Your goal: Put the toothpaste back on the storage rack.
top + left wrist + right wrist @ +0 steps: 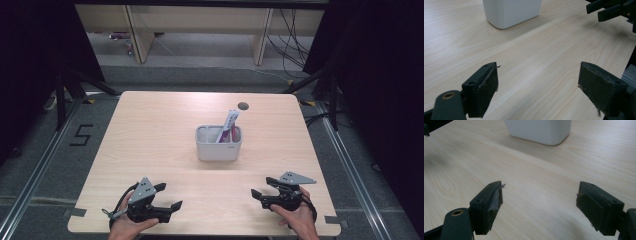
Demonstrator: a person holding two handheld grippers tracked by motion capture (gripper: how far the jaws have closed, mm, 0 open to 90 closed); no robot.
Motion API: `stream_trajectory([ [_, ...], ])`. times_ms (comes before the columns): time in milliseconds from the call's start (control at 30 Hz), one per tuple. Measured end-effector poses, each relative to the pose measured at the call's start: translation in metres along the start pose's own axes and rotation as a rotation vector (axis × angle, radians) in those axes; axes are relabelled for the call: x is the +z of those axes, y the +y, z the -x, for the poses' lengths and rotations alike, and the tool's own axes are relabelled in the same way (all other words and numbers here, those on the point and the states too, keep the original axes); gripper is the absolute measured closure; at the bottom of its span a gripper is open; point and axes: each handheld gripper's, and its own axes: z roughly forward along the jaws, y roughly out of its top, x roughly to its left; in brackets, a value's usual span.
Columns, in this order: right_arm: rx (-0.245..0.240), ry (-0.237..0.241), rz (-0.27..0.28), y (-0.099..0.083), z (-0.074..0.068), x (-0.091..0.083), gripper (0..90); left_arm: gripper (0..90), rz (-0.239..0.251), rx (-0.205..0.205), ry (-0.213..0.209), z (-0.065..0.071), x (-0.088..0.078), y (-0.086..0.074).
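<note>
A white two-compartment holder (pixel 219 144) stands at the middle of the wooden table (pixel 150 130). A white and pink tube (pixel 229 125) leans upright in its right compartment. My left gripper (pixel 172 207) rests near the front left edge, held by a hand, jaws open and empty. My right gripper (pixel 256 194) rests near the front right edge, also open and empty. In the left gripper view the holder (pixel 511 12) is ahead beyond my left gripper (pixel 537 85), and the other gripper's jaws (pixel 609 10) show at top right. In the right gripper view the holder (pixel 539 130) lies ahead of my right gripper (pixel 539 203).
A dark round cable hole (pixel 243 106) sits at the table's far edge behind the holder. Black curtains hang at both sides, with stand legs and cables on the grey floor. Bare wood stretches between the grippers and the holder.
</note>
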Motion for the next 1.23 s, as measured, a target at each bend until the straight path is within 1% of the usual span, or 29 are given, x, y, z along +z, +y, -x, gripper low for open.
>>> stream_trajectory([
  [33,0.002,0.002,0.001,0.000,0.000,0.000,21.3,15.9,0.000,0.013,0.010,0.000,-0.001,-0.001],
  [67,-0.001,0.005,-0.012,0.000,0.000,-0.002,21.3,15.9,-0.004,0.019,0.015,0.001,-0.001,-0.002],
  [100,-0.001,0.006,-0.010,0.000,-0.001,-0.002,21.3,15.9,-0.008,0.025,0.019,0.002,-0.002,-0.003],
  [133,-0.026,-0.004,0.006,0.000,0.001,0.000,21.2,15.9,-0.005,0.018,0.019,0.003,-0.003,-0.004],
  [167,-0.032,-0.005,0.007,0.000,0.001,0.001,21.2,15.9,-0.008,0.025,0.020,0.004,-0.003,-0.005],
  [200,-0.032,-0.006,0.002,0.000,0.001,0.001,21.1,15.9,-0.011,0.033,0.017,0.004,-0.003,-0.006],
  [233,-0.008,0.008,0.004,0.000,-0.001,0.001,21.0,15.9,-0.009,0.030,0.019,0.005,-0.003,-0.007],
  [267,-0.024,0.008,0.005,0.000,0.000,0.001,20.8,15.9,-0.018,0.040,0.023,0.006,-0.003,-0.009],
  [333,-0.028,0.012,0.003,0.001,-0.001,-0.001,20.4,15.9,-0.038,0.064,0.040,0.009,-0.003,-0.013],
  [367,-0.006,0.021,0.002,0.001,-0.003,0.000,20.4,16.2,-0.046,0.075,0.051,0.010,-0.002,-0.014],
  [433,-0.007,0.020,0.000,0.001,-0.004,0.000,20.4,16.5,-0.063,0.118,0.084,0.010,-0.001,-0.016],
  [467,-0.034,0.013,0.003,0.001,-0.003,0.001,20.3,16.5,-0.063,0.114,0.089,0.010,0.000,-0.016],
  [500,-0.039,0.012,-0.004,0.002,-0.004,0.000,20.3,16.7,-0.059,0.115,0.091,0.010,0.000,-0.017],
  [533,-0.034,0.027,-0.001,0.002,-0.005,0.001,20.3,16.7,-0.068,0.111,0.087,0.010,0.001,-0.017],
  [567,-0.020,0.021,-0.006,0.002,-0.007,0.003,20.3,16.7,-0.073,0.114,0.092,0.011,0.001,-0.017],
  [600,-0.039,0.021,-0.009,0.002,-0.006,0.003,20.3,16.7,-0.074,0.116,0.090,0.011,0.001,-0.017],
  [633,-0.038,0.035,-0.021,0.002,-0.006,0.001,20.3,16.7,-0.068,0.120,0.088,0.010,0.002,-0.017],
  [667,-0.033,0.030,-0.010,0.002,-0.007,0.002,20.3,16.7,-0.058,0.109,0.078,0.010,0.002,-0.017],
  [700,-0.037,0.046,-0.013,0.002,-0.006,0.003,20.3,16.7,-0.057,0.105,0.079,0.010,0.002,-0.017],
  [733,-0.039,0.048,-0.014,0.002,-0.005,0.003,20.3,16.7,-0.064,0.112,0.082,0.009,0.002,-0.017],
  [767,-0.023,0.036,-0.014,0.001,-0.007,0.003,20.3,16.8,-0.074,0.114,0.087,0.008,0.003,-0.017],
  [833,-0.031,0.038,-0.014,0.002,-0.006,0.003,20.3,16.7,-0.066,0.101,0.087,0.007,0.004,-0.017],
  [867,-0.015,0.035,-0.016,0.001,-0.008,0.003,20.3,16.7,-0.066,0.102,0.090,0.007,0.004,-0.017],
  [900,-0.045,0.028,-0.011,0.002,-0.006,0.003,20.2,16.7,-0.068,0.106,0.091,0.007,0.003,-0.017],
  [1033,-0.046,0.028,-0.010,0.002,-0.006,0.003,20.3,16.7,-0.062,0.093,0.077,0.007,0.004,-0.017],
  [1067,-0.048,0.030,-0.012,0.002,-0.006,0.003,20.3,16.7,-0.068,0.096,0.082,0.008,0.003,-0.016],
  [1167,-0.058,0.028,-0.016,0.002,-0.007,0.004,20.2,16.7,-0.064,0.098,0.079,0.007,0.003,-0.016],
  [1200,-0.055,0.031,-0.014,0.002,-0.007,0.004,20.2,16.7,-0.065,0.098,0.078,0.007,0.003,-0.016],
  [1233,-0.039,0.045,-0.020,0.001,-0.008,0.005,20.2,16.7,-0.056,0.085,0.080,0.008,0.004,-0.017],
])
